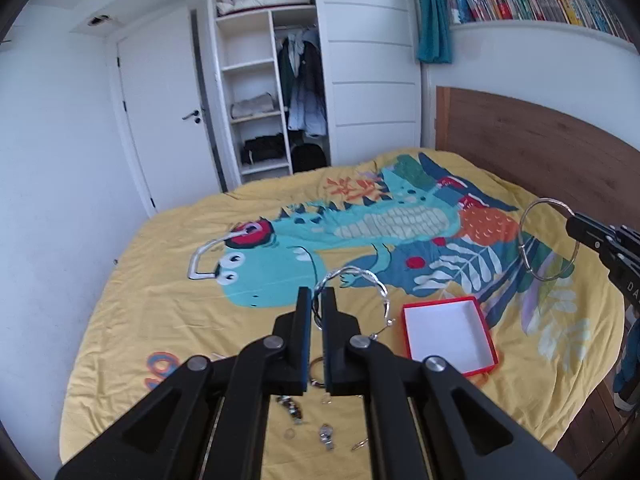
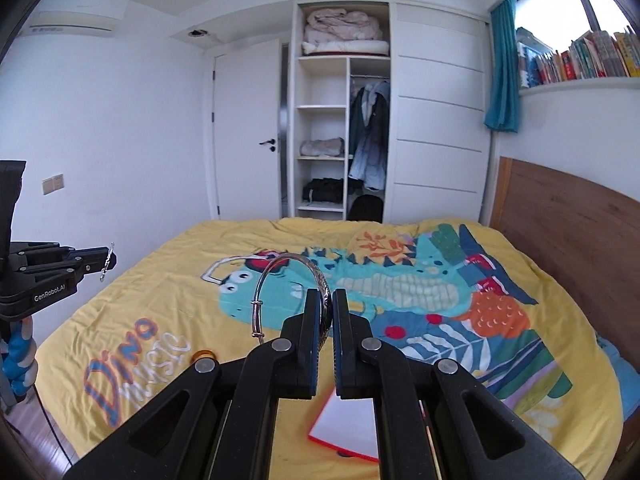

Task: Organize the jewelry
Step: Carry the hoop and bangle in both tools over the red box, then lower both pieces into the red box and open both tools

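Yellow duvet (image 2: 140,300) reads "Dino Music"; left claw (image 1: 319,300) and right claw (image 2: 327,304) each clamp a bangle.

The right gripper (image 2: 325,303) pinches a shiny silver bangle (image 2: 280,280) and holds it up over the yellow dinosaur blanket (image 2: 160,280). Under it lies a red box (image 2: 348,428) with a white inside. The left gripper (image 2: 106,262) at the side grips a small silver thing.

I see a yellow bedspread (image 1: 132,320) printed with a teal dinosaur (image 1: 280,264) in red headphones, orange and blue leaves around it — "Dino Music" lettered in blue and white. The open box (image 1: 450,334) is red-rimmed, white inside. Both bangles — one (image 1: 352,296) twisted, one (image 2: 288,292) engraved — are silver.
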Demonstrator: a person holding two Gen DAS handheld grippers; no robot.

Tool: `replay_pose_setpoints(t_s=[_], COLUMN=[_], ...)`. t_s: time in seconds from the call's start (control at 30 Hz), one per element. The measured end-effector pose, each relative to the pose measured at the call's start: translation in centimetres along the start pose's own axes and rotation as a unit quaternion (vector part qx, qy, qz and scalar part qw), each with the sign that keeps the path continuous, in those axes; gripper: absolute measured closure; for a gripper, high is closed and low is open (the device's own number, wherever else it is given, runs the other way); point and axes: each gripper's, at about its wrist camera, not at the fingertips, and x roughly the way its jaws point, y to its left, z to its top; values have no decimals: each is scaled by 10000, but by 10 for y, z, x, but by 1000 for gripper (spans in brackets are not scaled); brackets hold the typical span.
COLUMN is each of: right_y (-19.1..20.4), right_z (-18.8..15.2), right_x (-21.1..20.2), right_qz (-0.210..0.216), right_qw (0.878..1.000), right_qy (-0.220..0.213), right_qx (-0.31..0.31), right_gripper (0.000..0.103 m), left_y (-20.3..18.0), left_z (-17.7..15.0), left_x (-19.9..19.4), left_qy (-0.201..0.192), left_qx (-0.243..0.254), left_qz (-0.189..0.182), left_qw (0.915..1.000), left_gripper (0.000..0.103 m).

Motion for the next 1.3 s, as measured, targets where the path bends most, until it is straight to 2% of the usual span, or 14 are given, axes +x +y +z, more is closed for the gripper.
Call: replay_pose_setpoints(t_s=[0.13,0.27,0.5,0.7,1.0,1.3], right_y=[-39,-77,-119,-133,-135,-130], right_z=[-32,-83,-189,-251,-285,-291], right_x=[48,107,199,234,247,245], right_qz=[-147,-252,-386,-319,-277,-400], right_qw=[9987,9933,9743,9597,9520,9502], right_qy=[404,982,2017,2519,2761,2869], right_qx=[271,562,930,1200,1290,1152], right_gripper=[97,97,97,96,97,96], left_y=[-32,-72,-146,-188,-203,-207], left_z=[-10,-35,-93,-146,-187,-196], left_x=[66,136,248,311,351,356], left_qy=[371,829,1689,2327,2760,2792], left_qx=[40,108,193,258,277,369], left_qz=[-278,-638,-1156,-1374,-1226,-1006], left_qw=[9989,9944,9786,9624,9529,9543], left_gripper=[99,99,99,99,99,97])
